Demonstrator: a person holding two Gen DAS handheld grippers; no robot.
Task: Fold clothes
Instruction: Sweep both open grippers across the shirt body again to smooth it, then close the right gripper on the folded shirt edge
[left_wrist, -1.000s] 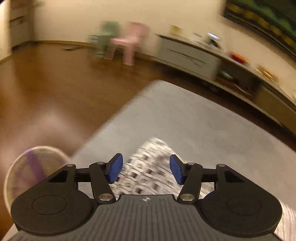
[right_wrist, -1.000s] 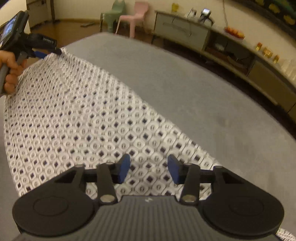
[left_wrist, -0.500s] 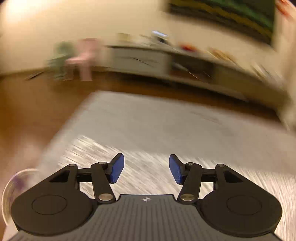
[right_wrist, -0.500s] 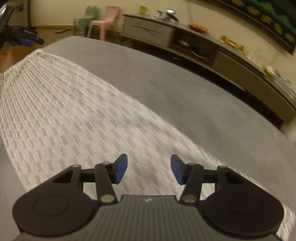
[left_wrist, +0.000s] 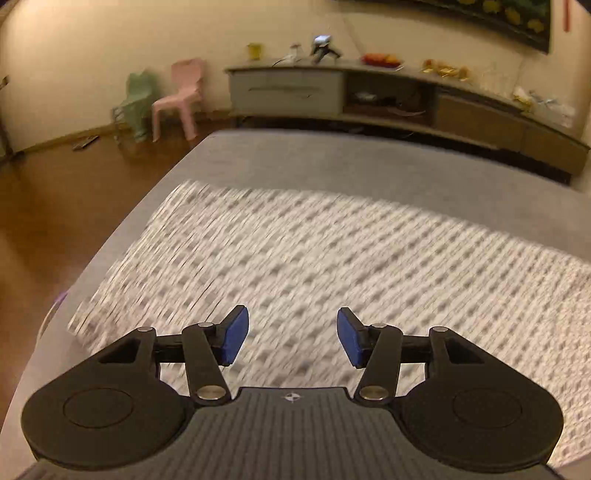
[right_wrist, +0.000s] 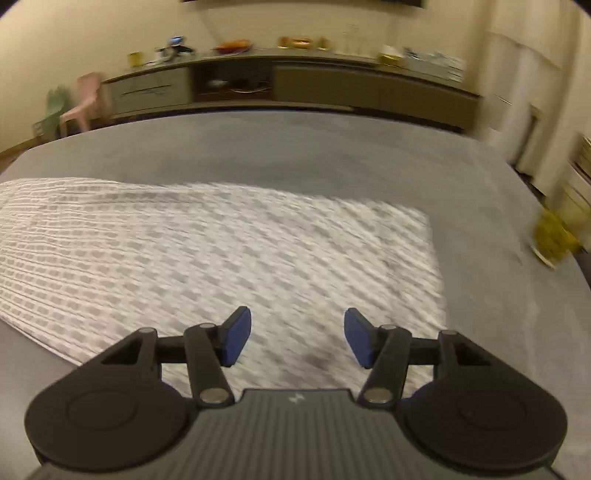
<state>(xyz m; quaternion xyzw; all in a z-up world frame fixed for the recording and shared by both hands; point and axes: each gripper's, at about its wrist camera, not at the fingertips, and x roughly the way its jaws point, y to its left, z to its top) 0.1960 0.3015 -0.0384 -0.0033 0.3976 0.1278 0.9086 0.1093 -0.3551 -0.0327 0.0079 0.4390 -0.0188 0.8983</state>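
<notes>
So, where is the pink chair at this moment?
The pink chair stands on the floor by the far wall in both views, upper left, between the green chair and the long sideboard.

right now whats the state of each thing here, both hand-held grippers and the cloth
left hand-held gripper: open, holding nothing, over the cloth
right hand-held gripper: open, holding nothing, over the cloth
patterned cloth: spread flat on the grey surface, released
cabinet drawer: shut
</notes>
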